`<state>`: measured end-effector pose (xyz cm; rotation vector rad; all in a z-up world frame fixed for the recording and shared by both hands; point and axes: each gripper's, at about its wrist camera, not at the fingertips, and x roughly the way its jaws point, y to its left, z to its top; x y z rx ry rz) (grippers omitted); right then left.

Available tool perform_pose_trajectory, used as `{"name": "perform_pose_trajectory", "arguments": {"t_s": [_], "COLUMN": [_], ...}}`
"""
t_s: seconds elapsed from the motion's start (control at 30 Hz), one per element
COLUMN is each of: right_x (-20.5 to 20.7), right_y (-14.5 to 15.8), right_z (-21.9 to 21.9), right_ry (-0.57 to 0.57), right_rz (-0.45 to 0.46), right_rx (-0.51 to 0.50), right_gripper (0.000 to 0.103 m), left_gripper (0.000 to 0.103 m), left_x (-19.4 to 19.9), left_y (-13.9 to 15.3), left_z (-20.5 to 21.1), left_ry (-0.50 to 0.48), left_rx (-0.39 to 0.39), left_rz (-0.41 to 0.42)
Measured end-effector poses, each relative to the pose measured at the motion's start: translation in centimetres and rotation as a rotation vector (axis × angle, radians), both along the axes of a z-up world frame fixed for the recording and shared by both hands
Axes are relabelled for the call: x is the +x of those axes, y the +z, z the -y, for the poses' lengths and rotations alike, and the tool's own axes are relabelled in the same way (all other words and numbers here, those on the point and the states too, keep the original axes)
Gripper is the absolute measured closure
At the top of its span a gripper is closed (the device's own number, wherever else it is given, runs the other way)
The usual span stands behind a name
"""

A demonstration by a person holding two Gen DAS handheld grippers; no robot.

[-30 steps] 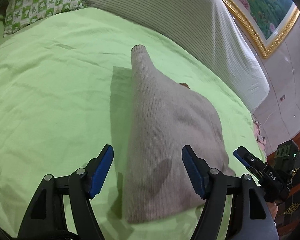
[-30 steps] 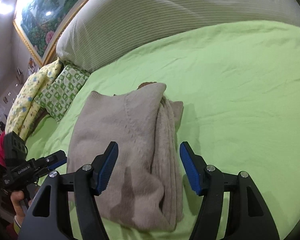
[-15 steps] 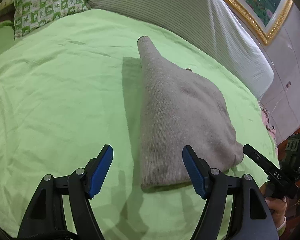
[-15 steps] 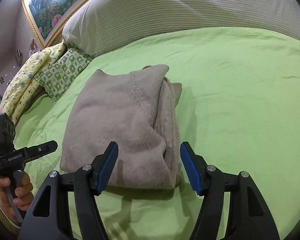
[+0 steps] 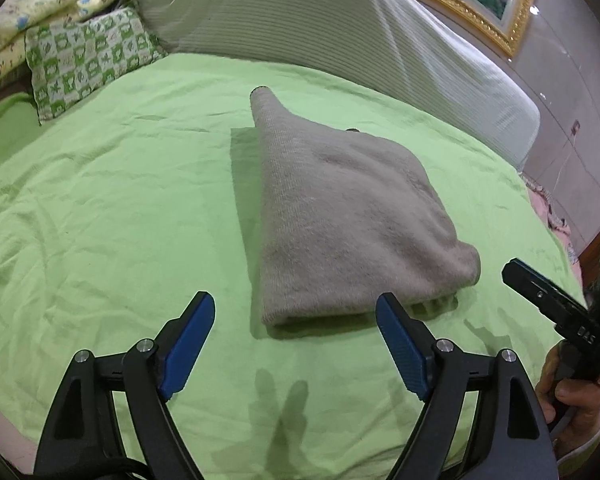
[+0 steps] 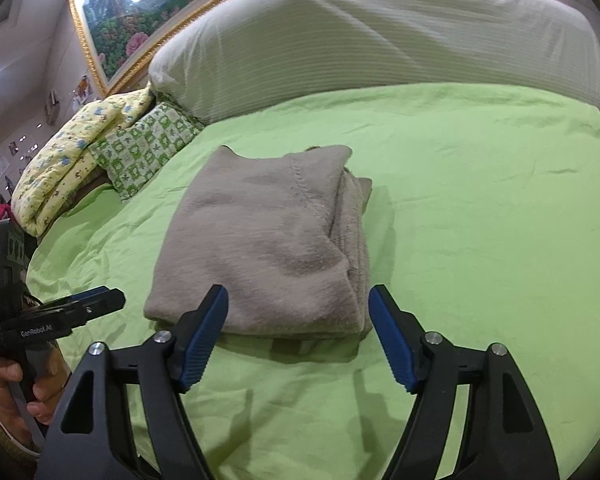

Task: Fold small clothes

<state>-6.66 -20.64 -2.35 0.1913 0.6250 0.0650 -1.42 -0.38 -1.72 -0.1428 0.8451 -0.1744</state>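
**Clerk:** While the count is open, item one: grey knit garment (image 5: 340, 216), lying folded in a compact bundle on the green sheet (image 5: 100, 220), about mid-bed, one narrow sleeve or corner pointing toward the striped headboard cushion (image 5: 320, 28). Layered edges show on its right side in the right wrist view.

**Checker:** Step in hand?

**Clerk:** By my reading, the fold on this piece is done and released. Both tools stand off from it, near its front edge, neither touching cloth.

**Checker:** Item two?

**Clerk:** Left gripper (image 5: 292, 340): jaws spread wide, having just been opening further, nothing between the blue pads (image 5: 188, 340) but bare sheet. Item three, right gripper (image 6: 298, 334): likewise spread, likewise just opening, empty; the bundle's near edge lies just beyond its tips.

**Checker:** Sundries?

**Clerk:** Green patterned pillow (image 5: 84, 60), yellow floral quilt (image 6: 68, 152), gilt-framed picture (image 6: 140, 12). The person's hand (image 6: 16, 384) is seen on the left tool's handle.

**Checker:** Next move?

**Clerk:** A judgement only: either tidy the stray sleeve end, or shift the bundle aside and fetch another garment. No other loose clothing is in sight. Any regrip wants both pads low at the bundle's edge, catching all layers so the fold holds.
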Motion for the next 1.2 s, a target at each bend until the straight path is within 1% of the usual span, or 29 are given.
{"name": "perform_pose_trajectory", "arguments": {"t_s": [0.17, 0.23, 0.37, 0.57, 0.63, 0.77, 0.9, 1.0, 1.2], "right_x": [-1.2, -1.6, -2.6, -4.0, -4.4, -4.9, -5.1, -5.0, -4.6], "right_y": [0.2, 0.2, 0.2, 0.4, 0.5, 0.2, -0.3, -0.7, -1.6], "right_z": [-1.2, -1.5, -2.0, -2.2, -2.3, -2.5, -2.9, -3.2, -2.9], "right_ry": [0.032, 0.039, 0.059, 0.064, 0.067, 0.080, 0.087, 0.087, 0.076], "right_rz": [0.024, 0.031, 0.056, 0.098, 0.108, 0.114, 0.116, 0.111, 0.094], "right_rx": [-0.037, -0.041, -0.048, -0.061, -0.065, -0.088, -0.113, -0.112, -0.101], "right_gripper": [0.017, 0.016, 0.014, 0.009, 0.006, 0.003, 0.003, 0.002, 0.001], "left_gripper": [0.019, 0.019, 0.018, 0.016, 0.015, 0.014, 0.012, 0.012, 0.011], "left_x": [-1.4, -2.1, -3.5, -5.1, -5.3, -5.6, -5.6, -5.3, -4.9], "left_y": [0.3, 0.5, 1.2, 2.0, 1.9, 1.3, 0.6, 0.1, -0.5], "left_z": [0.8, 1.2, 2.1, 2.7, 2.8, 3.2, 3.5, 3.6, 3.4], "left_ry": [-0.003, -0.002, 0.004, 0.018, 0.020, 0.026, 0.030, 0.023, 0.030], "left_rx": [0.059, 0.089, 0.143, 0.144, 0.142, 0.172, 0.188, 0.192, 0.204], "left_rz": [0.023, 0.042, 0.107, 0.174, 0.176, 0.167, 0.147, 0.130, 0.123]}}
